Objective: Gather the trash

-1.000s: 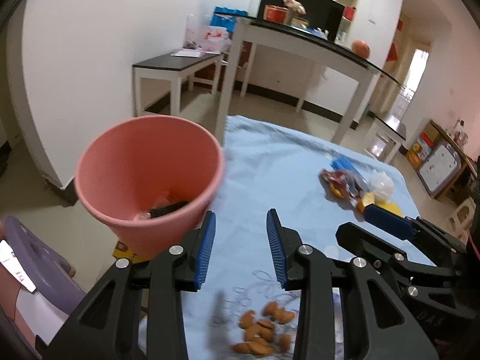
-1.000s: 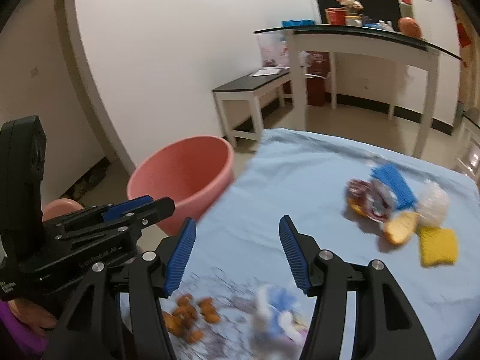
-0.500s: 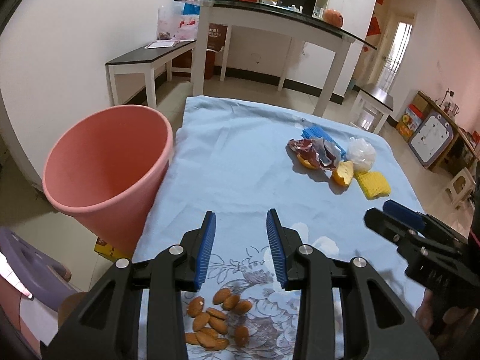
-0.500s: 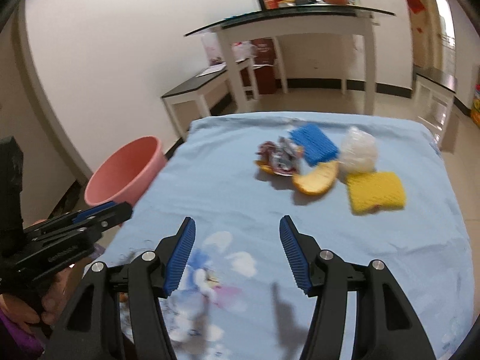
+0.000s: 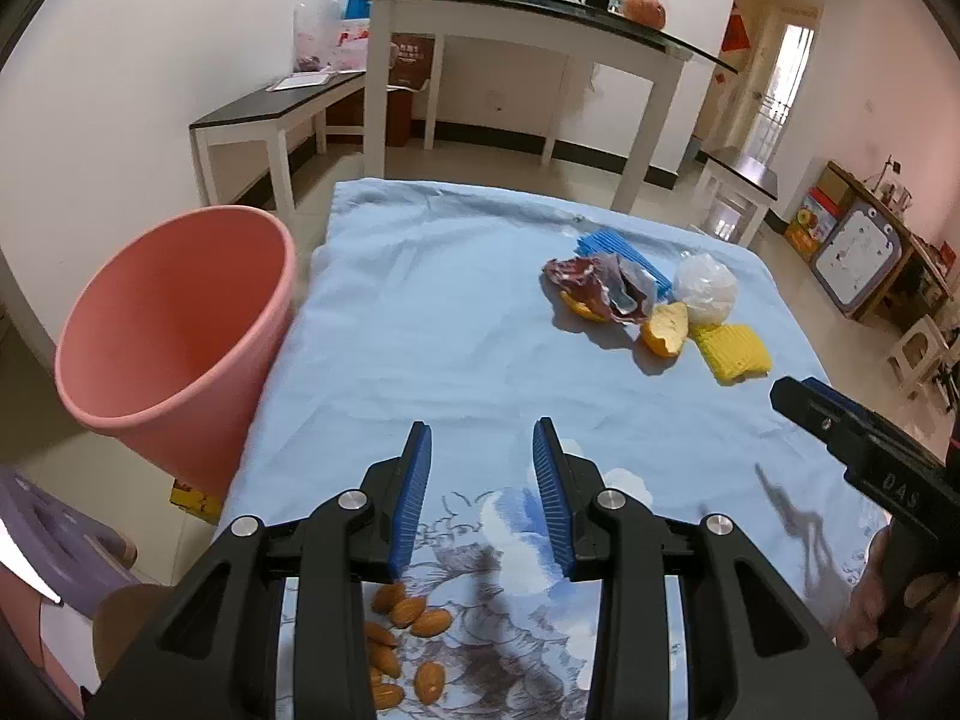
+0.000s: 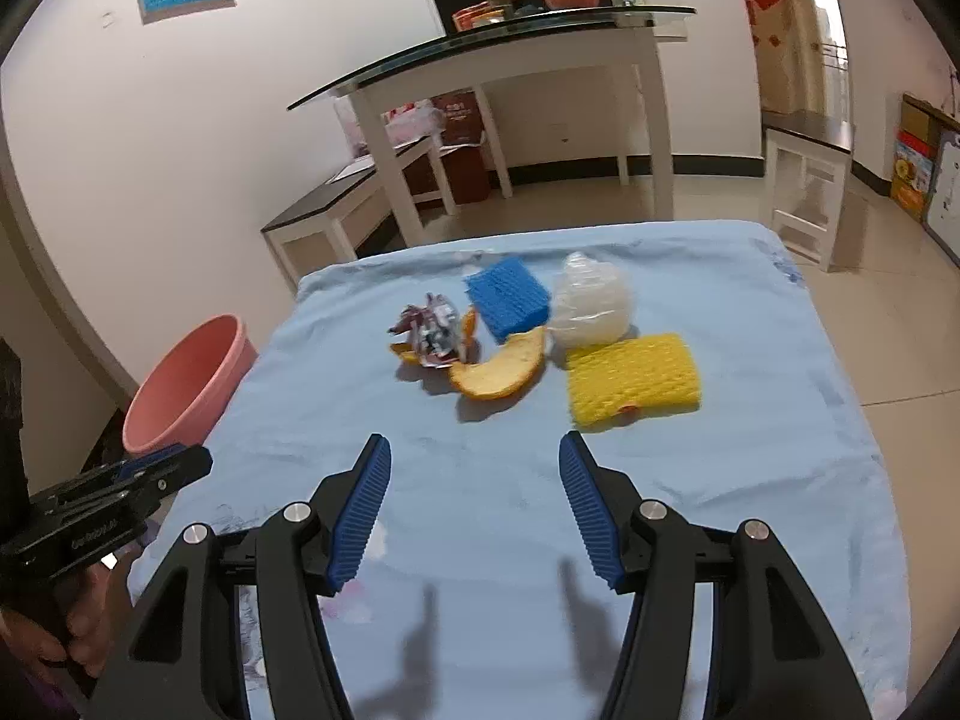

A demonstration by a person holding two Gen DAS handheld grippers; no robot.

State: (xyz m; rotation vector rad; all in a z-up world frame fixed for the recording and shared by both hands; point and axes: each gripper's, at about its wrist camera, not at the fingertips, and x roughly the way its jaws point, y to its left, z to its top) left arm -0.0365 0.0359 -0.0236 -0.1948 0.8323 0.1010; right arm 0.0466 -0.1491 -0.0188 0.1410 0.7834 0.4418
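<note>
— Where do we see the trash?

— In a clump on the far half of the blue cloth [image 6: 750, 450]: a crumpled wrapper [image 6: 429, 330], an orange peel [image 6: 501, 369] touching it, a blue sponge [image 6: 510, 297] behind the peel, a white plastic wad [image 6: 591, 306] beside that, and a yellow sponge [image 6: 633, 381] nearest our right gripper [image 6: 474, 507].

— And the bin?

— The pink bin [image 5: 174, 330] stands against the cloth's left edge, well apart from the clump. Our left view looks into its tilted mouth; the right view catches only its rim.

— What else does only the left view give us?

— A scatter of almonds [image 5: 408, 612] on the cloth's near, printed part, partly under our left gripper [image 5: 483, 495]. The right view does not show them.

— How do our grippers stand?

— Both have their jaws spread with nothing between them, the right wider than the left. Each hangs over the near cloth, short of the clump.

— Do we see each other's tool?

— Yes, each view shows the other gripper at its edge, with fingers on the handle.
</note>
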